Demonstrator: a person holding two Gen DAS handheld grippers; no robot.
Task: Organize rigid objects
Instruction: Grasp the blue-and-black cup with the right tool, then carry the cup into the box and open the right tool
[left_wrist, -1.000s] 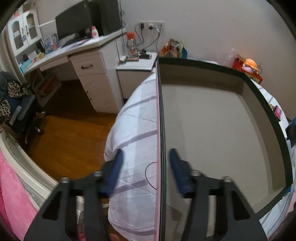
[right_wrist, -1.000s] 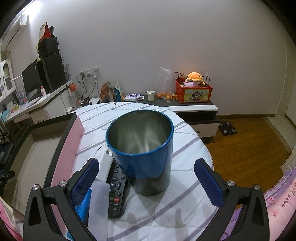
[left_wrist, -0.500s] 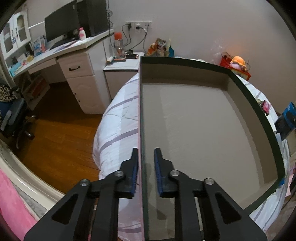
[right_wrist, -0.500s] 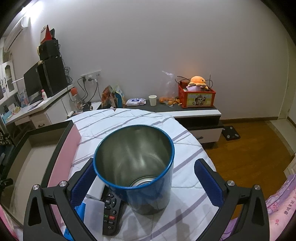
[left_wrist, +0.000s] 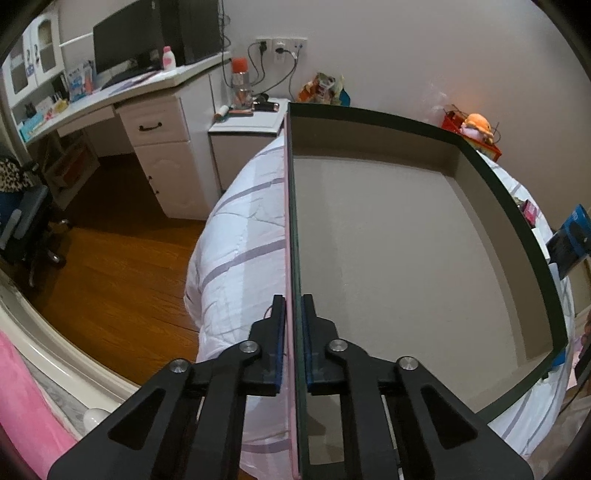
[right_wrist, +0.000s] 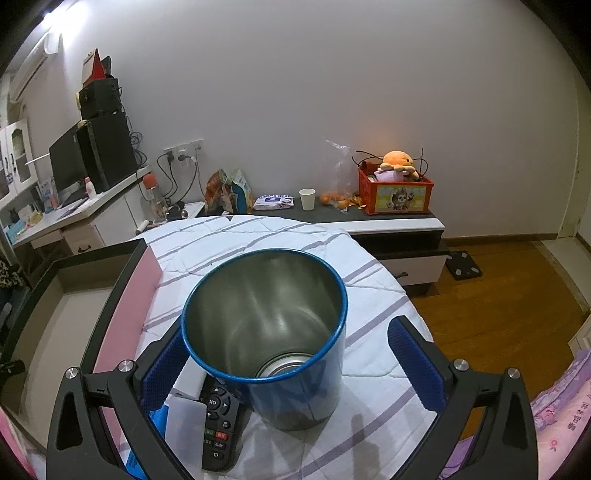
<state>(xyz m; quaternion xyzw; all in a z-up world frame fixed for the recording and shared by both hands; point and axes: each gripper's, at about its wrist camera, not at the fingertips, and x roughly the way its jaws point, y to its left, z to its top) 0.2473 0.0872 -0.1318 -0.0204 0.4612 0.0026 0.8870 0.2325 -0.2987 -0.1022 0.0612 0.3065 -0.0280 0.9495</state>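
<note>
Left wrist view. The left gripper (left_wrist: 293, 314) is clamped on the near wall of the shallow box (left_wrist: 495, 192): one blue pad on the pink outer face, the other on the inner face, the wall pinched thin between them. The jaws have just been closing, with that wall between them. The box lies on the striped quilt (left_wrist: 236, 229), its dark green rim running away from the fingers toward the bedside cabinet (left_wrist: 247, 129). Its beige floor is bare as far as can be seen. The box's near corner is cut off by the gripper body. At the box's far right side a blue-and-black object (left_wrist: 570, 236) pokes in from the frame edge; too clipped to identify.

Right wrist view. The right gripper (right_wrist: 291, 365) stands wide open around the blue metal cup (right_wrist: 291, 373), which sits upright on the quilt (right_wrist: 373, 413) between the fingers. The left finger lies just beside the cup's wall; whether it touches I cannot tell. The right finger is clearly apart from it. Left of the cup, touching or nearly so, lies a black remote control (right_wrist: 218, 424), partly covered by a white translucent piece (right_wrist: 184, 428) and something blue beneath, both unclear. The box (right_wrist: 110, 295) sits further left of the cup, its left portion cut off.
</note>
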